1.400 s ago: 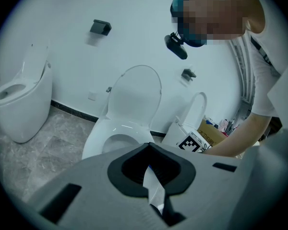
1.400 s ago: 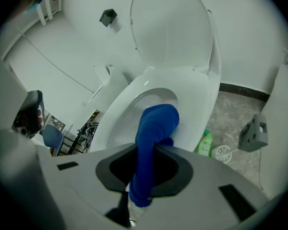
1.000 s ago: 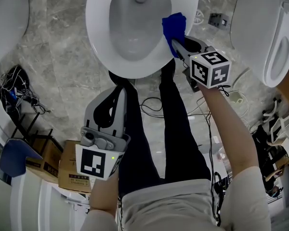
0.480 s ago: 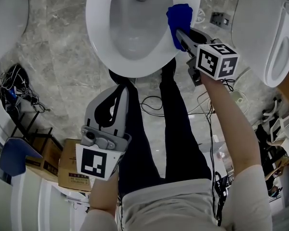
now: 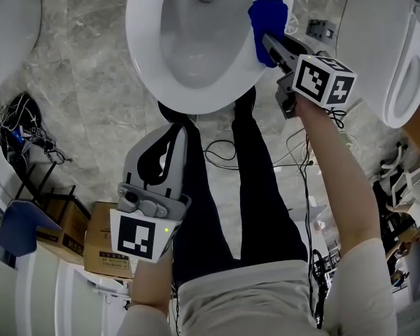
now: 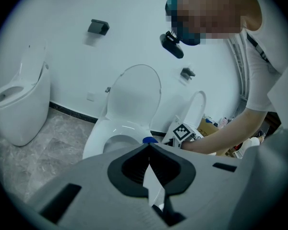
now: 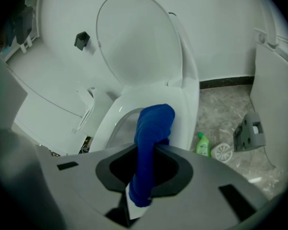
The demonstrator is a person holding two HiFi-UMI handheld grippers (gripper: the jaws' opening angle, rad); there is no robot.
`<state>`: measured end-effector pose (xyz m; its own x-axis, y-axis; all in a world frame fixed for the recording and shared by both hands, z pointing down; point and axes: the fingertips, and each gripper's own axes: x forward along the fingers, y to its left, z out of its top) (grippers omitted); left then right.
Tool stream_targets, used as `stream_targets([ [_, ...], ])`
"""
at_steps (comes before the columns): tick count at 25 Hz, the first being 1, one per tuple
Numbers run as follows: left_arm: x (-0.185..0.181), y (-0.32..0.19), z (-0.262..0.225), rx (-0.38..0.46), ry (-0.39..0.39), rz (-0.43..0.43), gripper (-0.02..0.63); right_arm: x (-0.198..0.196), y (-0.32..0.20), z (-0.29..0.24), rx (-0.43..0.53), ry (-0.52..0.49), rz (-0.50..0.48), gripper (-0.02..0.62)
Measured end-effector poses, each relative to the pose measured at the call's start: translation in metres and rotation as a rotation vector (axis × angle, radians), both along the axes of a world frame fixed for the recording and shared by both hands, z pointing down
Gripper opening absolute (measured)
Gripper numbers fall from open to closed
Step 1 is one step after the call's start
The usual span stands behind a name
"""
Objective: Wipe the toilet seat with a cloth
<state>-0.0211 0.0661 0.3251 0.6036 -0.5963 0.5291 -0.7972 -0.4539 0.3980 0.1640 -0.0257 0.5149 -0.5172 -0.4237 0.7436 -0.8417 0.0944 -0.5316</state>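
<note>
My right gripper (image 5: 267, 46) clamps the blue cloth (image 5: 269, 14) against the toilet seat (image 5: 141, 54), right rim. Left gripper (image 5: 169, 137): jaws together, empty, near side.

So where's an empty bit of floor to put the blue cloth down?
The marble floor left of the toilet is bare, up to the tangled wires at the left edge. Right of the legs it's crowded with cables.

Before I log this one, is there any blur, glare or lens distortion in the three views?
Head view: sharp, evenly lit, only soft sheen on the toilet seat. Left gripper view: fisheye bend, dark corners, a mosaic patch at top. Right gripper view: same fisheye vignette; blue cloth in focus.
</note>
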Motion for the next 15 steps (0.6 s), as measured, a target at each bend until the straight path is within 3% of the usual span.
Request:
stream_targets([
  [15,-0.008,-0.004,0.002,-0.019,0.005,-0.017,0.005,0.000,-0.031,-0.004,0.020,-0.002,0.044,0.054],
])
